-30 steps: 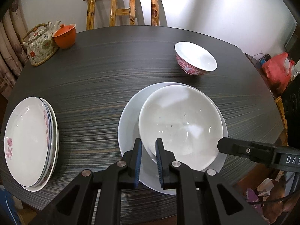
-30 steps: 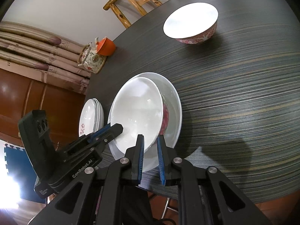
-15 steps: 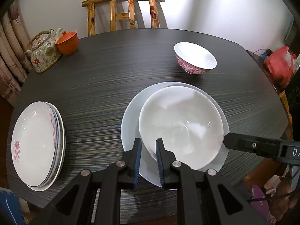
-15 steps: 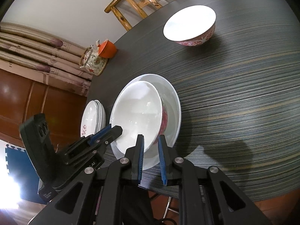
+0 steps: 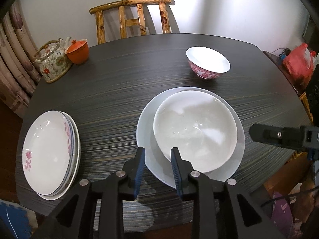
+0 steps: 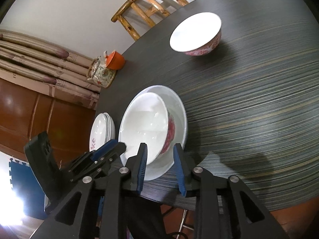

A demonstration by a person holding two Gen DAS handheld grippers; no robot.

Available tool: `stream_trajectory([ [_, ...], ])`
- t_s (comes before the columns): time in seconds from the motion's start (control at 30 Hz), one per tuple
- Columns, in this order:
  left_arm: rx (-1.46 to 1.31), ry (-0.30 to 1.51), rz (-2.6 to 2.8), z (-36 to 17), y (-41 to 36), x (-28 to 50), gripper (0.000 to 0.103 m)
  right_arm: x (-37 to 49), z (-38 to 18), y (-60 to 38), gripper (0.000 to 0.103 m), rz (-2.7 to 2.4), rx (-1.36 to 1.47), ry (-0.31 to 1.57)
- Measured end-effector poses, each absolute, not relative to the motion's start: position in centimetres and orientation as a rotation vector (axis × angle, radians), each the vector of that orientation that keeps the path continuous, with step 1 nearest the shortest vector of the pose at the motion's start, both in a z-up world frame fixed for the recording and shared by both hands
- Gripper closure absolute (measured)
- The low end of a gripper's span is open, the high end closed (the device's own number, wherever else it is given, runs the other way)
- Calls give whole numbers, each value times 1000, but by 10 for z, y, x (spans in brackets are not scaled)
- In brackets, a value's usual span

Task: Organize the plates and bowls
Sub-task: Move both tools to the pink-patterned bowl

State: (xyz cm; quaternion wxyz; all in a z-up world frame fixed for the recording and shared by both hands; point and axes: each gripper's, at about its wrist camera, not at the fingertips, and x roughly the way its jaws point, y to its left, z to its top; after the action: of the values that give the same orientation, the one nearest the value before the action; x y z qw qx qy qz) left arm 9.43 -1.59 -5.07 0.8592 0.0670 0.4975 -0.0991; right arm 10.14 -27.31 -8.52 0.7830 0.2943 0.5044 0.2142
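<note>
On the dark striped table (image 5: 123, 83) we see a wide white plate (image 5: 146, 123) with a big white bowl (image 5: 195, 133) sitting inside it, shifted toward the plate's right side. From the right wrist view the same bowl (image 6: 143, 127) shows a red pattern on its outer wall and nothing inside, and the plate (image 6: 178, 109) rings it.

Our left gripper (image 5: 157, 160) hangs over the near rim of that plate with its blue-padded jaws apart and nothing between them. Our right gripper (image 6: 160, 159) also has its jaws spread, standing at the near edge of the bowl and plate; we cannot tell whether a pad touches the china. In the left wrist view it (image 5: 279, 135) pokes in just to the right of the plate.

Farther back a second bowl (image 5: 207, 63), white inside and red-patterned outside, stands alone and empty, well apart from the plate. At the table's left edge lies a stack of plates (image 5: 49, 153), the top one marked with pink flowers and holding nothing. In the far left corner a flowered teapot (image 5: 52, 62) sits just beside an orange cup (image 5: 77, 51). A wooden chair (image 5: 133, 20) stands behind the table.
</note>
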Motion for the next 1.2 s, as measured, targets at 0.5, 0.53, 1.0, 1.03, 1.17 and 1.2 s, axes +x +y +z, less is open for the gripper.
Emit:
stream_trajectory([
  [0.5, 172, 1006, -195, -30, -21, 89, 71, 111, -113, -346, 66, 207, 567, 976],
  [0.53, 159, 1005, -201, -27, -20, 91, 71, 112, -113, -349, 64, 198, 564, 970],
  [1.0, -5, 1032, -233, 4, -19, 147, 61, 132, -136, -375, 53, 147, 563, 893],
  [1.03, -13, 1039, -239, 4, -21, 152, 61, 134, -136, -376, 52, 148, 566, 888],
  [1.17, -53, 1061, -283, 6, -32, 174, 60, 138, -136, -377, 51, 157, 576, 876],
  [1.2, -72, 1073, -293, 5, -34, 180, 60, 139, -137, -377, 51, 161, 578, 873],
])
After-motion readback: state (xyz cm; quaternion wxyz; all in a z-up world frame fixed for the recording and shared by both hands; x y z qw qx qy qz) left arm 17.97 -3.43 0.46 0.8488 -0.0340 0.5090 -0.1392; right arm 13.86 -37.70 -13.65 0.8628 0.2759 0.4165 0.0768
